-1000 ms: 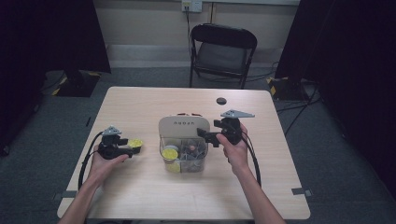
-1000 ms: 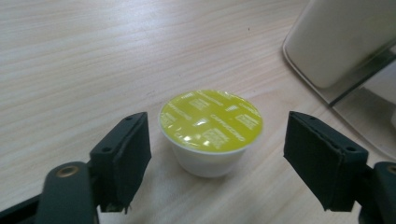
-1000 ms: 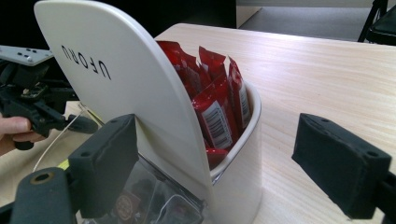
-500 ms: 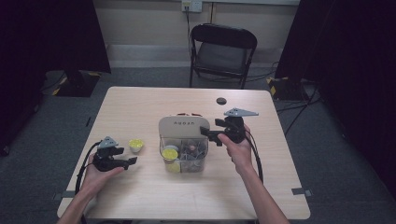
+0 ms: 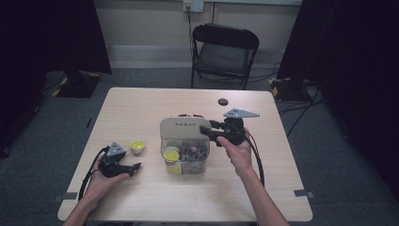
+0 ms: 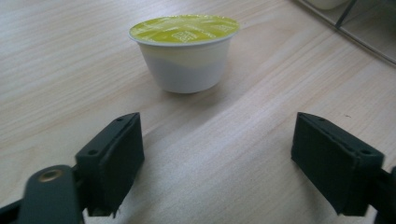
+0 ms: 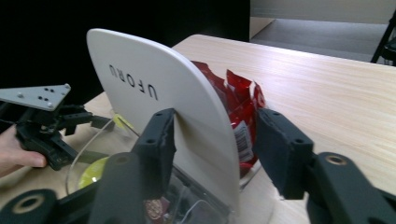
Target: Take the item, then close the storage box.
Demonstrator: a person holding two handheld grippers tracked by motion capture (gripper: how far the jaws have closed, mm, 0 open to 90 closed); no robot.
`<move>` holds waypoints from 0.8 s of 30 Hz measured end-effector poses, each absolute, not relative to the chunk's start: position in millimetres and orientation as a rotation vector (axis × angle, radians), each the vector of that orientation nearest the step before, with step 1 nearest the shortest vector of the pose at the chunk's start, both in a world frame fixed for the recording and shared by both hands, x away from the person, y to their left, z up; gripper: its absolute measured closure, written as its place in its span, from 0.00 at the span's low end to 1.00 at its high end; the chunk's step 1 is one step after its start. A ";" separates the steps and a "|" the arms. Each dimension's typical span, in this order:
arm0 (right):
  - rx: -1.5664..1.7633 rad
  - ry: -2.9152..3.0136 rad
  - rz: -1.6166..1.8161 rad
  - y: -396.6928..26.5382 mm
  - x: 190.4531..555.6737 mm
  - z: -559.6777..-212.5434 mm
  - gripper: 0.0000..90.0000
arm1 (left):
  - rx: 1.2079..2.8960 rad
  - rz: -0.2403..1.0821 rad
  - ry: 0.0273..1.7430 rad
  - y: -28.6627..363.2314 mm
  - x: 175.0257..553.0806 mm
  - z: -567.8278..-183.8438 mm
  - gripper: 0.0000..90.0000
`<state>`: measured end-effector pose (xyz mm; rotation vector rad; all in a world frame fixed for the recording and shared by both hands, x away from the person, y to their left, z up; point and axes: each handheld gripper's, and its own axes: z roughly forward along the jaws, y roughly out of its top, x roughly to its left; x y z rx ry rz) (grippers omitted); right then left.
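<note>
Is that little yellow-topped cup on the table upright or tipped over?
Upright. The cup stands on its narrow base on the table, its yellow foil lid facing up and sealed.

The table (image 6: 70, 60) looks like pale wood with fine lines, smooth and a bit shiny; the small cup (image 6: 187, 65) is white plastic with a shiny yellow foil top; the box lid (image 7: 154, 98) is smooth matt cream plastic; the red packets (image 7: 240, 107) look shiny; the box walls (image 5: 188, 162) are clear plastic.
</note>
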<state>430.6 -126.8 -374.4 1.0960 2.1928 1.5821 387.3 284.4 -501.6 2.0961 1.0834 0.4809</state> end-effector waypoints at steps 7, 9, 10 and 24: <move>1.065 2.199 1.605 -124.0 424.3 -369.9 0.58 | 2.100 0.488 1.092 284.3 387.4 -501.6 0.17; 1.066 2.199 1.603 -123.7 424.1 -369.6 0.58 | 2.100 0.488 1.092 284.3 387.5 -501.6 0.17; 1.069 2.198 1.608 -124.1 424.2 -369.5 0.58 | 2.100 0.488 1.092 284.3 387.5 -501.6 0.17; 1.056 2.197 1.635 -123.9 419.0 -369.4 0.54 | 2.103 0.488 1.088 284.6 387.7 -501.6 0.17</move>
